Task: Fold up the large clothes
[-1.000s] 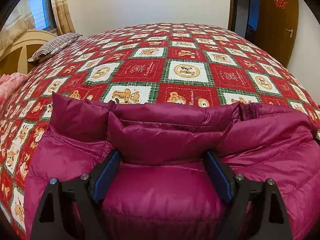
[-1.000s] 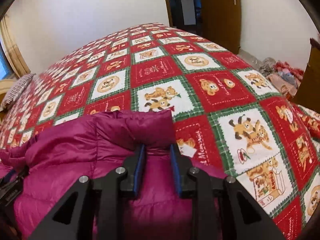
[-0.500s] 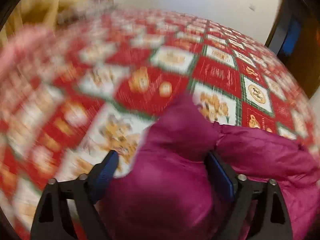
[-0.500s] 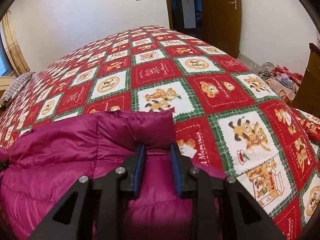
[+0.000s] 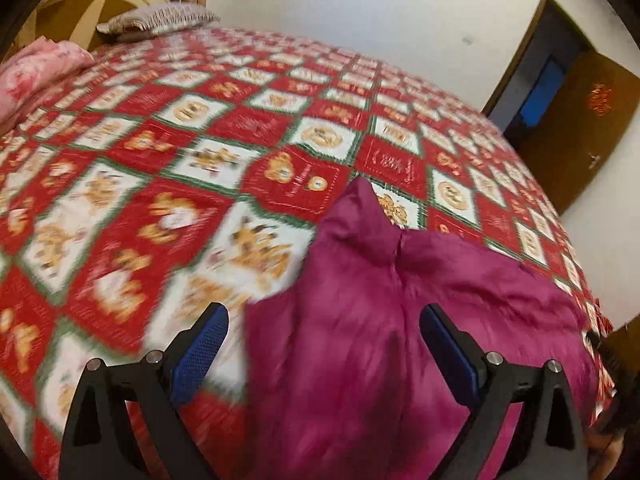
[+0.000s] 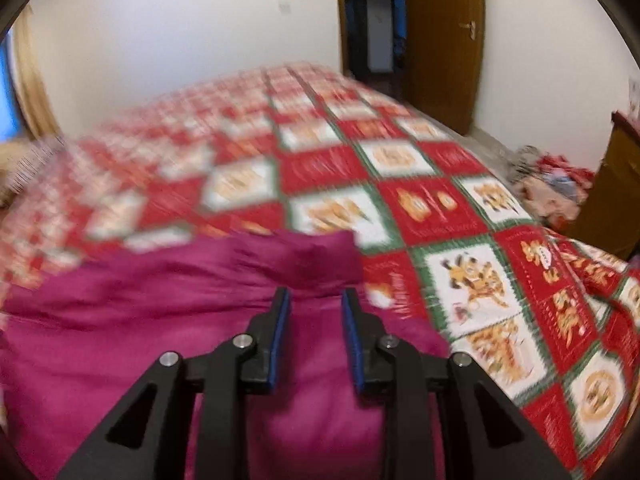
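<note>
On the teddy-bear quilt (image 5: 280,128): right gripper (image 6: 316,312) pinches the magenta down jacket's (image 5: 400,320) edge; left gripper (image 5: 324,344), spread wide, should clamp the corner before lifting.

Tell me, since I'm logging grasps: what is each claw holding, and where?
The right claw pinches the magenta puffer jacket near its right-hand top edge. The left claw is open around a raised fold, gripping nothing.

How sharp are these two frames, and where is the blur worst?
Left wrist view: quilt smeared at near left, jacket soft, far door fairly crisp. Right wrist view: quilt streaked on the left, jacket blurred, gripper sharp. Fisheye bends both views.
</note>
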Available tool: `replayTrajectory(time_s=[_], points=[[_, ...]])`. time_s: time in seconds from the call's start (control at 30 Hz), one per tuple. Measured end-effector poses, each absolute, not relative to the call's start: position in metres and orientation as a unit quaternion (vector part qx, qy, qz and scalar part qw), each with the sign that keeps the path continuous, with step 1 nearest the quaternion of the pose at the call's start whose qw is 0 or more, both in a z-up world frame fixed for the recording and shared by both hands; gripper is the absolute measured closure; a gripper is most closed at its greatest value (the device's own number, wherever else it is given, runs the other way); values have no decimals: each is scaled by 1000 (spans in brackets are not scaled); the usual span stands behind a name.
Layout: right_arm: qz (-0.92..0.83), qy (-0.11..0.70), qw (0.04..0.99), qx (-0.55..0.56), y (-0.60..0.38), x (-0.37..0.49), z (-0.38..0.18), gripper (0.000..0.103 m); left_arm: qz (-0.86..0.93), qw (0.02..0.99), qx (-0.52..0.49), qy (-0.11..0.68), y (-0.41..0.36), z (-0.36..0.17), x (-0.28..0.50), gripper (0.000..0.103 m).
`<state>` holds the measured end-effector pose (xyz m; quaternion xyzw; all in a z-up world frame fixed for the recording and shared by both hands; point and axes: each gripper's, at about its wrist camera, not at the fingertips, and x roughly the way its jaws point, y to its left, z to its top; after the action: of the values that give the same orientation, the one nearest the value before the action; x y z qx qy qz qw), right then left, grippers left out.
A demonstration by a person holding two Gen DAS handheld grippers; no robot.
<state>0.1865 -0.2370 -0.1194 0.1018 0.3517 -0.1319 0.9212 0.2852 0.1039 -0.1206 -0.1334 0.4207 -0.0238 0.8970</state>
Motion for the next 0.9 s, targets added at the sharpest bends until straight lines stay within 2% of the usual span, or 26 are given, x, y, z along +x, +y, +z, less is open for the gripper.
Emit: replayTrajectory(time_s=[0.17,0.33,0.47,0.53,0.8,0.83,0.9], points=[[-10,324,940,108,-157,149,-91,74,-21,900,-148,409,110,-122,233,6],[43,342,935,85,-94,139,-119,75,-15,882,-197,429,113,-147,211,6],[31,386,918,90,-86,152,-162,78,-3,888,-188,419,102,-156,195,6],[31,382,918,98,-88,152,-172,78,-3,891,-178,417,91,-158,194,6],[42,381,917,112,-96,149,-176,78,-43,895,-231,381,74,-157,190,6],[41,380,917,111,-95,148,-176,78,-57,894,-240,375,72,-156,191,8],[41,380,917,111,-92,147,-176,78,-75,893,-249,368,67,-152,191,30]])
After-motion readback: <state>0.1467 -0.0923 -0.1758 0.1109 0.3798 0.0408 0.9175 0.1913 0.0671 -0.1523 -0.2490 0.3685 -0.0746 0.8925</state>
